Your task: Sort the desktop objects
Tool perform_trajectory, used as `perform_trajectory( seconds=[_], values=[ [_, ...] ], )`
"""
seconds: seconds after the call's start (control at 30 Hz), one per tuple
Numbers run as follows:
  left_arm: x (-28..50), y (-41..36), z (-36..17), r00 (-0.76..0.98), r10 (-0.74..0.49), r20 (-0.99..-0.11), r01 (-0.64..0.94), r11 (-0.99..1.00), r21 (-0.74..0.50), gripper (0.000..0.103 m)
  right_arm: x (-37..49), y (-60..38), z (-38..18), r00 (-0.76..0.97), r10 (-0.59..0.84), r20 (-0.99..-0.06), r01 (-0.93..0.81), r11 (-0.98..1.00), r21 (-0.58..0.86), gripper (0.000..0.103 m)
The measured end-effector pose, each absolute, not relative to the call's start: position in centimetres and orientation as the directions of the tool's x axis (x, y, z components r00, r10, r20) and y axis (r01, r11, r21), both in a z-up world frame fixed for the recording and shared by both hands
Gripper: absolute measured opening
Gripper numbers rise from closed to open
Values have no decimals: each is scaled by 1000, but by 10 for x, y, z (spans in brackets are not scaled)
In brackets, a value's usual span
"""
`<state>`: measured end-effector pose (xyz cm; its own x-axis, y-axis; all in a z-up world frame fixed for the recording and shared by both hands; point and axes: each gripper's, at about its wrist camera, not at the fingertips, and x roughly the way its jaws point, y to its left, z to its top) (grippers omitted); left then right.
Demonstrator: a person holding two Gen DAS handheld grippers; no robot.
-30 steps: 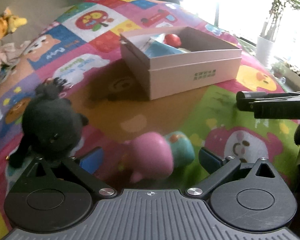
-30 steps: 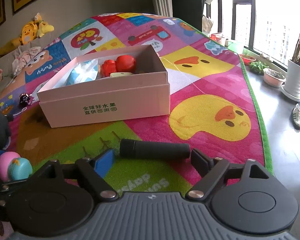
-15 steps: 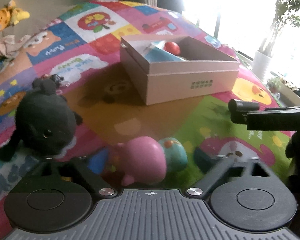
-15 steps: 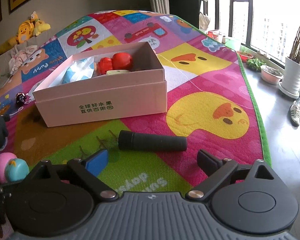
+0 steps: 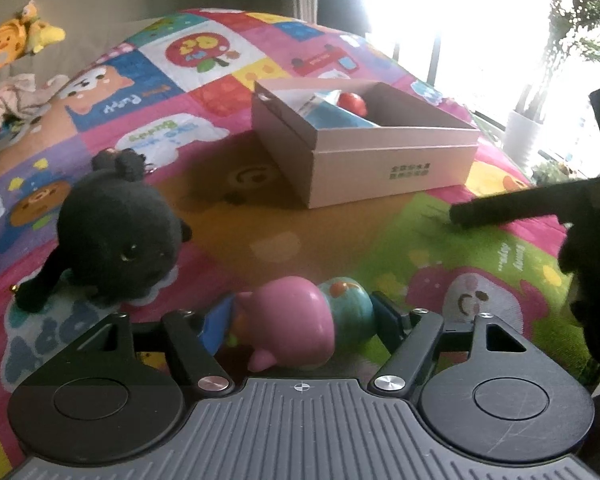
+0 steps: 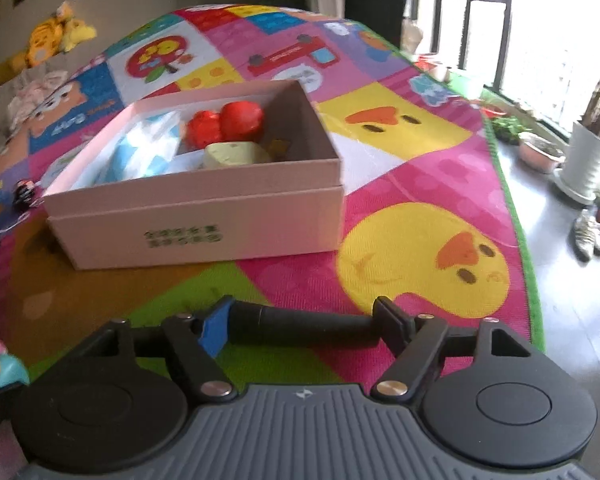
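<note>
My left gripper [image 5: 302, 314] is shut on a pink and teal toy [image 5: 300, 324], low over the play mat. My right gripper [image 6: 300, 322] is shut endwise on a black cylinder [image 6: 300, 324], one pad at each end; it also shows in the left wrist view [image 5: 512, 208], off the mat. A pink cardboard box [image 6: 204, 220] stands ahead on the mat and holds red toys [image 6: 228, 122], a green piece [image 6: 236, 154] and a blue packet [image 6: 144, 156]. The box shows in the left wrist view too [image 5: 380, 160]. A black plush toy [image 5: 116, 236] lies left of my left gripper.
A colourful play mat [image 6: 412, 168] covers the floor. A small dark figure [image 6: 24, 194] lies left of the box. Yellow plush toys [image 5: 16, 44] and cloth lie at the far left. Plant pots [image 6: 584, 160] and shoes [image 6: 588, 234] stand on the grey floor at the right.
My left gripper has closed on the pink and teal toy. My right gripper has closed on the black cylinder and lifted it toward the box.
</note>
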<state>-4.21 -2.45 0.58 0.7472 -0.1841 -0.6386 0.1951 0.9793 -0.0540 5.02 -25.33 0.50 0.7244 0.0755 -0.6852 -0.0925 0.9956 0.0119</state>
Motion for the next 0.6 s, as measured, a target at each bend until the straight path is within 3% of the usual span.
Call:
perform_trajectory(
  seconds=[0.13, 0.37, 0.5, 0.6],
  values=[
    [-38, -20, 27, 771, -220, -597, 221, 973, -73, 76, 40, -258, 26, 748, 109, -654, -144, 990, 0, 75],
    [13, -54, 102, 884, -278, -377, 312, 950, 31, 77, 33, -284, 134, 906, 146, -397, -159, 987, 1, 75],
    [64, -90, 100, 872, -308, -381, 346, 938, 33, 77, 43, -294, 160, 924, 151, -352, -157, 988, 12, 75],
    [91, -112, 81, 835, -323, -444, 375, 927, 30, 79, 50, -294, 162, 926, 140, -351, -150, 989, -1, 75]
  ],
)
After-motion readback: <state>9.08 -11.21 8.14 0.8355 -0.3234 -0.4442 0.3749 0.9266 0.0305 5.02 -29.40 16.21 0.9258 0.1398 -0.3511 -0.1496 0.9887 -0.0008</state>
